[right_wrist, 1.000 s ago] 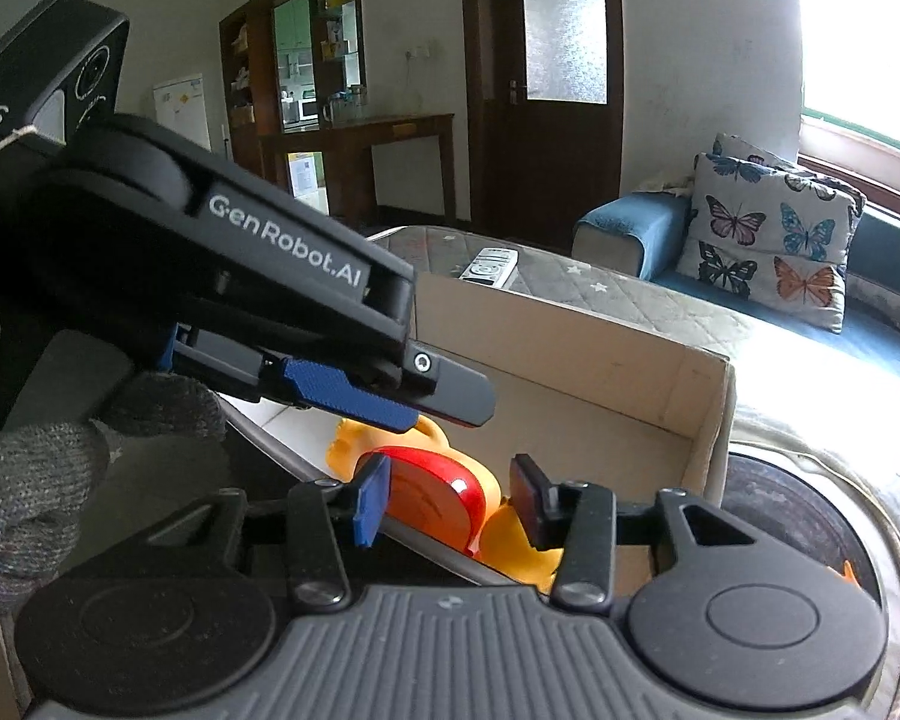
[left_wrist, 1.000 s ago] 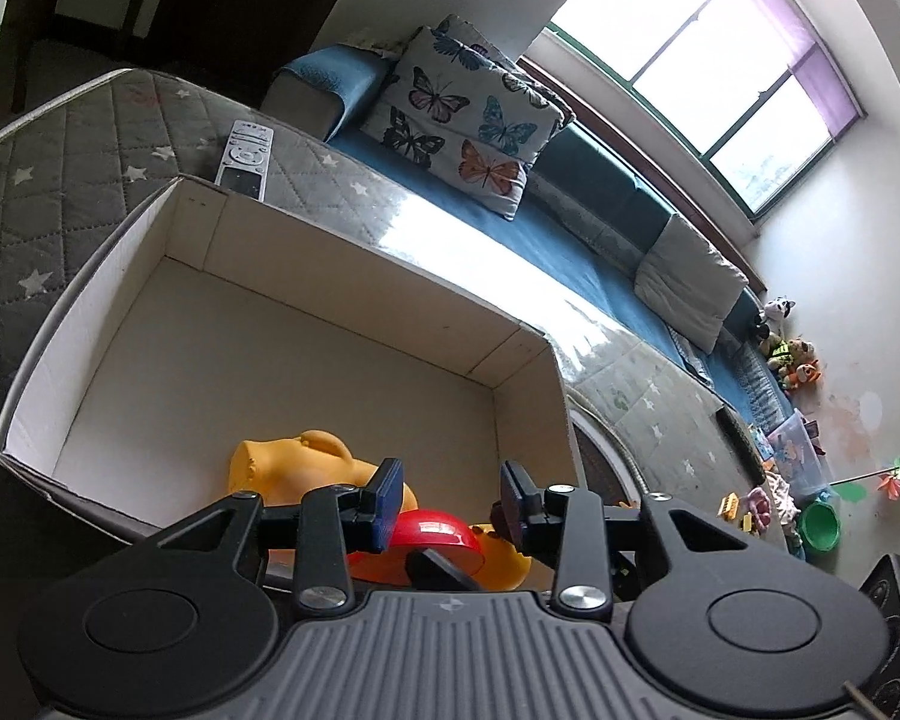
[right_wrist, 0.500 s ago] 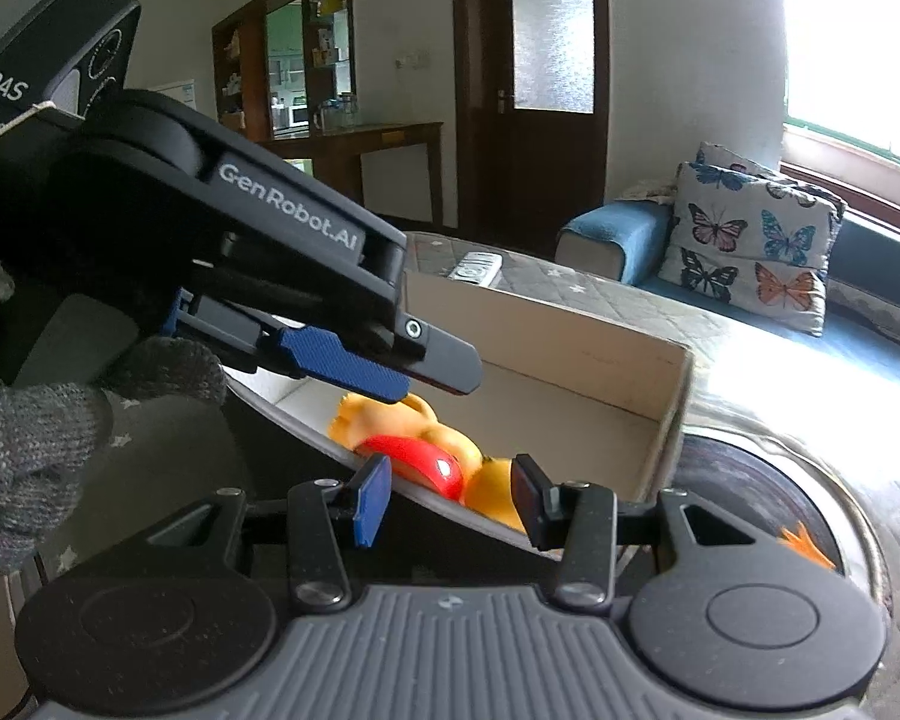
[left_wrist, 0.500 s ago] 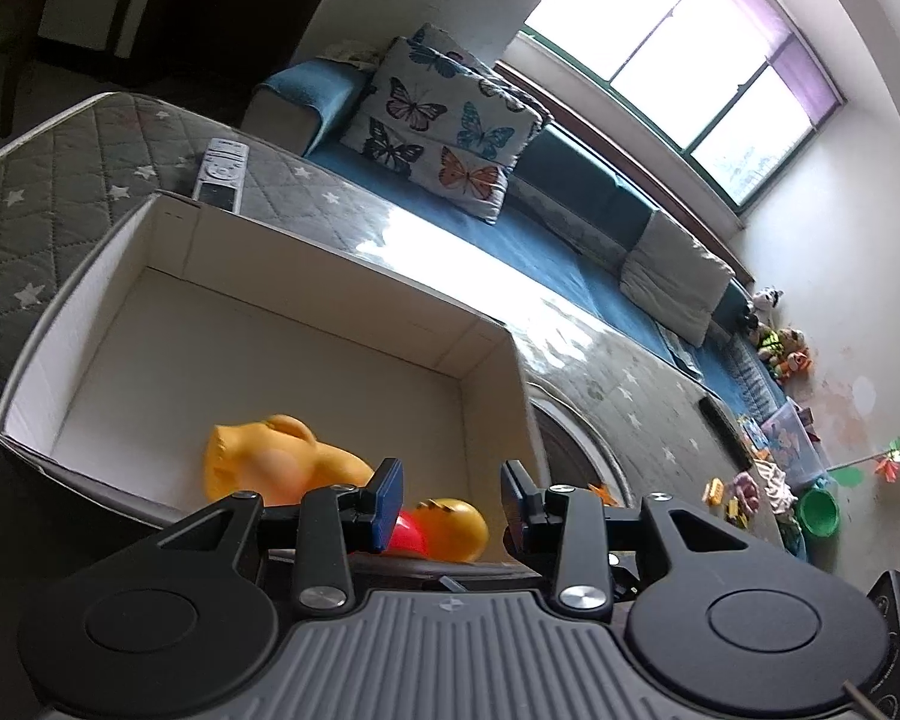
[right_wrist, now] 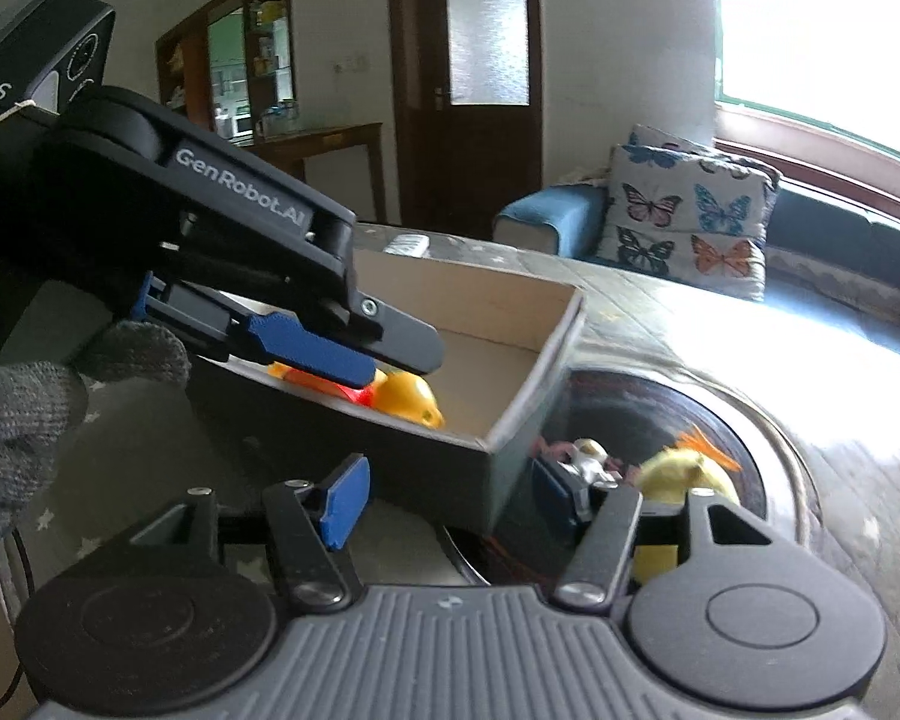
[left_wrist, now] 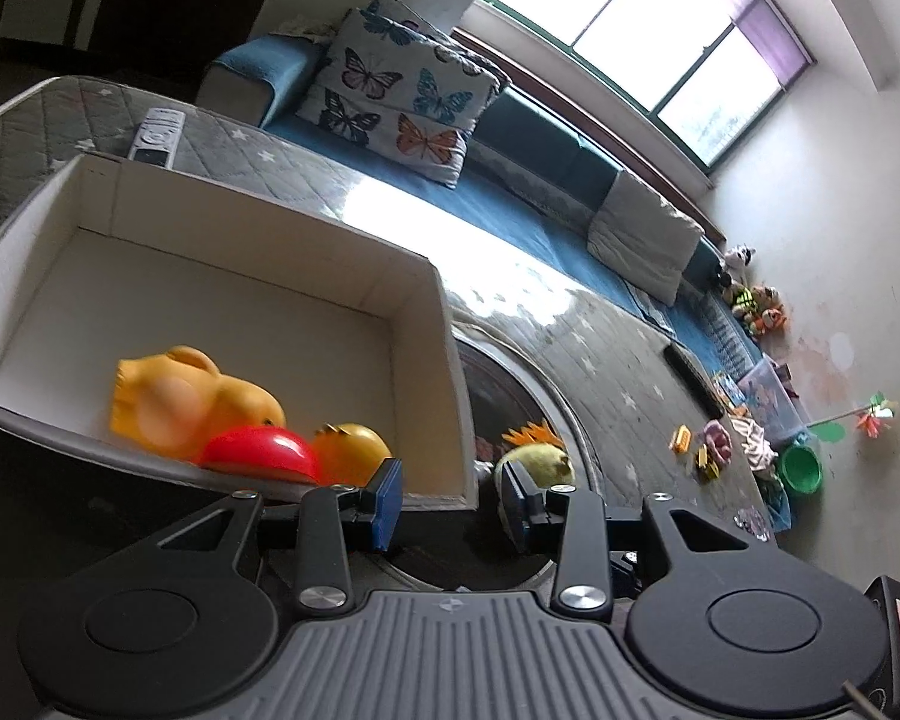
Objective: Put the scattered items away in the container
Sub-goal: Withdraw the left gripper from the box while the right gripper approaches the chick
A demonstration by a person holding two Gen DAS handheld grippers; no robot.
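box (left_wrist: pixel 432 324) corner sits just ahead of both empty, parted hand-held grippers: left (left_wrist: pixel 450 495), right (right_wrist: pixel 444 495); yellow-green toy (left_wrist: pixel 537 462) beside it.

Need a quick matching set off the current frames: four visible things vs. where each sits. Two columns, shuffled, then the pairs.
Things:
1. red toy
2. remote control
3. butterfly cushion
4. green bowl

Places:
A. on the blue sofa
B. on the floor by the wall
C. inside the cardboard box
D. on the quilted table cover, beyond the box

Pairs: 1-C, 2-D, 3-A, 4-B
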